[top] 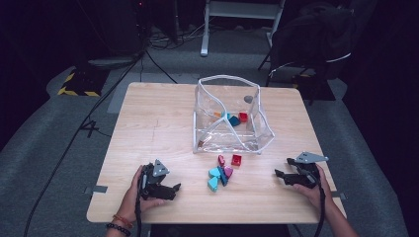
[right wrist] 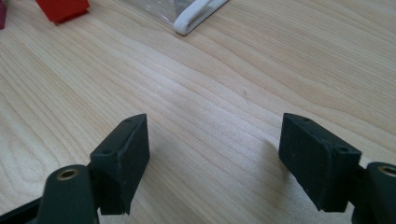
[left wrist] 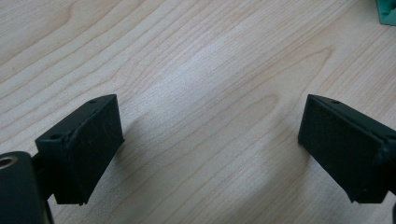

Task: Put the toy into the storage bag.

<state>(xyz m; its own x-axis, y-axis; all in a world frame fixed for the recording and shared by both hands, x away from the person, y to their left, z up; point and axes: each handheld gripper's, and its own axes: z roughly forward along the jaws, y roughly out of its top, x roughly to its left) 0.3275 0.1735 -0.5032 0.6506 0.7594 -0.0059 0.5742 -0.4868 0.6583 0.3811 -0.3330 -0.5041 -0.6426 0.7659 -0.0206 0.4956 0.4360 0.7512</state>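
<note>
A clear plastic bag [top: 232, 116] with white trim stands open at the table's middle, with several small coloured blocks inside it [top: 236, 118]. In front of it lies a small pile of loose blocks [top: 221, 173]: red, magenta and teal ones. My left gripper [top: 174, 189] rests low at the table's front left, left of the pile, open with only bare wood between its jaws [left wrist: 210, 135]. My right gripper [top: 279, 175] sits at the front right, pointing toward the pile, also open and empty [right wrist: 215, 149]. A red block [right wrist: 63, 9] and the bag's white corner [right wrist: 198, 14] lie ahead of it.
The light wooden table [top: 148, 123] has bare room on its left half and around both hands. A teal block's corner [left wrist: 387, 11] peeks in at the left gripper view's top right. Cables and a dark chair [top: 311, 39] stand on the grey floor beyond the table.
</note>
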